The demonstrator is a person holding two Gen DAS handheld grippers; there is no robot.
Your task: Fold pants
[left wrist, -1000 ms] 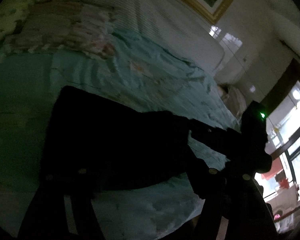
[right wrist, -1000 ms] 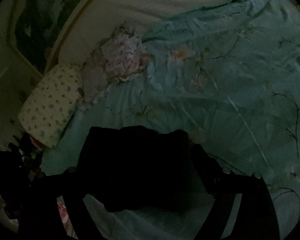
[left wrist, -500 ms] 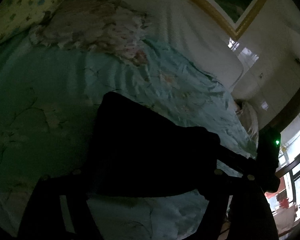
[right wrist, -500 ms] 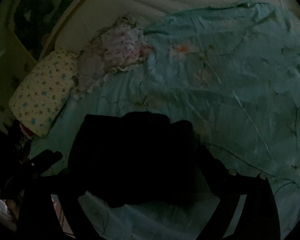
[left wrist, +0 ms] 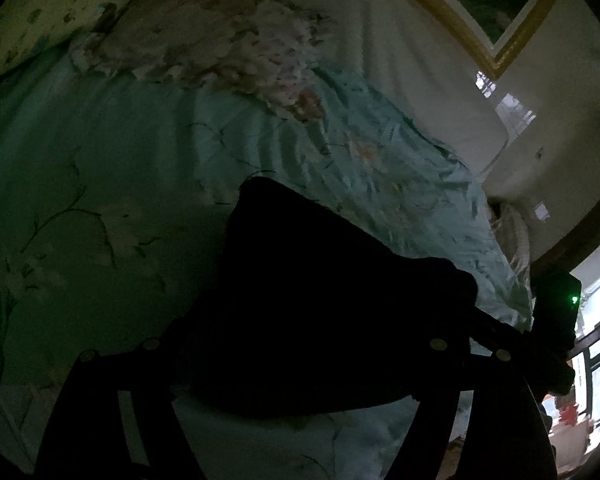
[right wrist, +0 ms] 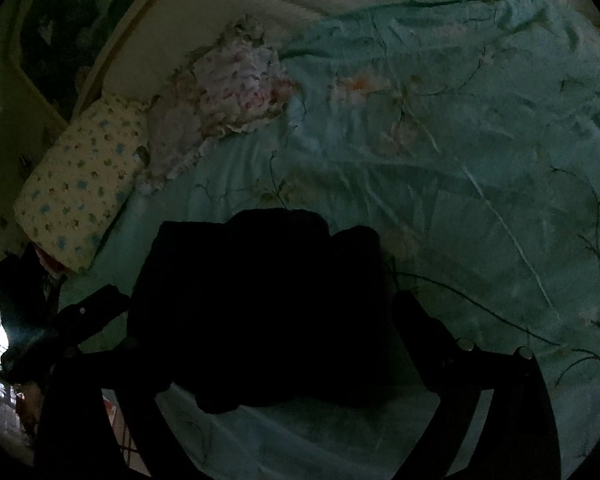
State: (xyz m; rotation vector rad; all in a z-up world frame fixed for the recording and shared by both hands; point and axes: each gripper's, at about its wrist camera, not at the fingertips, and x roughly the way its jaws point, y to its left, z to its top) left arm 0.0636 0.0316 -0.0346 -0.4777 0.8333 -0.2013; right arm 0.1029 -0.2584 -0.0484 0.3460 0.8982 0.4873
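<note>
The black pants (left wrist: 320,300) lie folded into a compact block on the teal floral bedsheet (left wrist: 100,200). They also show in the right wrist view (right wrist: 260,304). My left gripper (left wrist: 300,360) is open, its fingers spread to either side of the block's near edge. My right gripper (right wrist: 276,352) is open too, fingers wide around the same block from the other side. The right gripper's body with a green light (left wrist: 556,312) shows in the left wrist view at the right. The left gripper (right wrist: 80,320) shows at the left in the right wrist view. The scene is dim and the fingertips merge with the dark cloth.
A crumpled floral cloth (right wrist: 228,92) and a dotted pillow (right wrist: 80,184) lie near the white headboard (left wrist: 400,60). A framed picture (left wrist: 500,8) hangs above it. A bright window (left wrist: 596,360) is at the bed's side. The bed's near edge runs just below the pants.
Both grippers have drawn back and shifted a little. The folded pants appear further to the right in the left wrist view. The left gripper has come into the right wrist view.
</note>
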